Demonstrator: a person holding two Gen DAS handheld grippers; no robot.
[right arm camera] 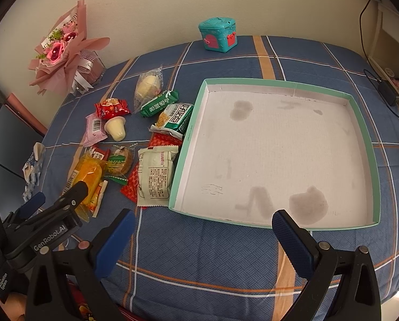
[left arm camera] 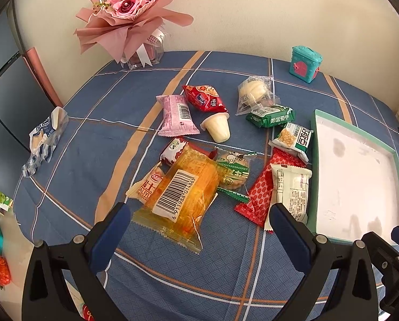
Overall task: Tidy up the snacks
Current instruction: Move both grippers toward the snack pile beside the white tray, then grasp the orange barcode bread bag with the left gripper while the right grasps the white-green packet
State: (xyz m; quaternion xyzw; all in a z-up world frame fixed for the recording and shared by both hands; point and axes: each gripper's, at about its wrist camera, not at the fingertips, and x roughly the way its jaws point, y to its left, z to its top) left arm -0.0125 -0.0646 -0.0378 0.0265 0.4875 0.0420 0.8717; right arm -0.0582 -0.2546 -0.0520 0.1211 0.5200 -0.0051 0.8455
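Note:
Several wrapped snacks lie scattered on the blue plaid tablecloth. An orange packet (left arm camera: 182, 196) with a barcode lies nearest my left gripper (left arm camera: 199, 214), which is open just in front of it. Beside it are a white packet (left arm camera: 292, 190) over a red one (left arm camera: 263, 187), a jelly cup (left arm camera: 218, 127), a pink packet (left arm camera: 176, 116) and a green packet (left arm camera: 270, 116). The white tray with a teal rim (right arm camera: 360, 123) holds nothing. My right gripper (right arm camera: 203, 220) is open above the tray's near edge. The white packet (right arm camera: 155, 176) lies against the tray's left wall.
A pink flower bouquet (left arm camera: 130, 10) stands at the table's back left. A teal toy box (left arm camera: 305, 62) sits at the back. A torn blue-white wrapper (left arm camera: 42, 139) lies at the left edge. A black cable (right arm camera: 371, 77) runs along the far right.

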